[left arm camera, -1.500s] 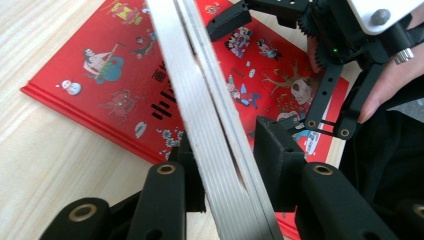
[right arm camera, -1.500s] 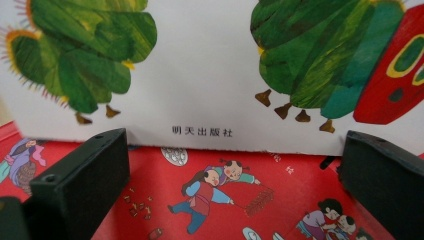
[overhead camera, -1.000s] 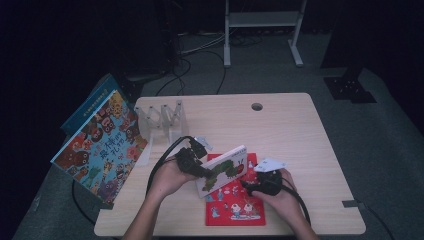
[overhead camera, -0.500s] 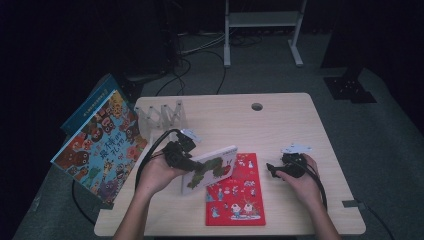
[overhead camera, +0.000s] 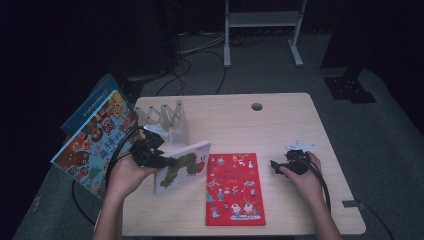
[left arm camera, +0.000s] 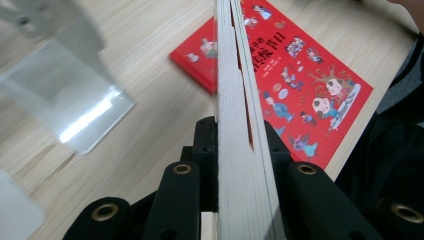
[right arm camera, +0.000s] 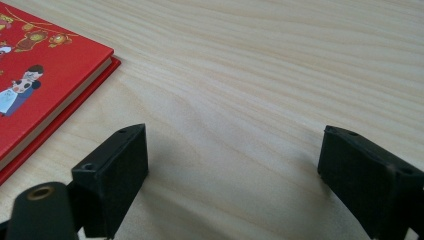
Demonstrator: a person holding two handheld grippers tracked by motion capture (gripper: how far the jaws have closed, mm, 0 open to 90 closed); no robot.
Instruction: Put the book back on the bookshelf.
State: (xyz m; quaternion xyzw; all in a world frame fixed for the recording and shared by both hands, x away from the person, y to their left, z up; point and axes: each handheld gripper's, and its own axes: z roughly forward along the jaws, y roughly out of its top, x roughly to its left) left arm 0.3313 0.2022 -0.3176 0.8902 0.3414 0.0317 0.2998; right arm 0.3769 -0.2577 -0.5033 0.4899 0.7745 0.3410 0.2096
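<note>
So rn left gripper (overhead camera: 165, 161) is clamped on the white book (overhead camera: 182, 165) w/ red book (overhead camera: 234, 187) flat near table (overhead camera: 280, 125) front edge, right gripper (overhead camera: 276, 165) jaws apart, nothing racked yet imo.

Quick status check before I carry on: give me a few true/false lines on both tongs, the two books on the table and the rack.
1. The left tongs are shut on the caterpillar book. True; the left gripper view shows its page block clamped between the jaws.
2. The right tongs hold the red book. False; they are open with nothing between the jaws, beside that book.
3. The red book lies flat on the table. True.
4. The caterpillar book already stands in the white rack. False; it is held tilted in front of the rack.
5. The red book lies between the two hands. True in the high view.
</note>
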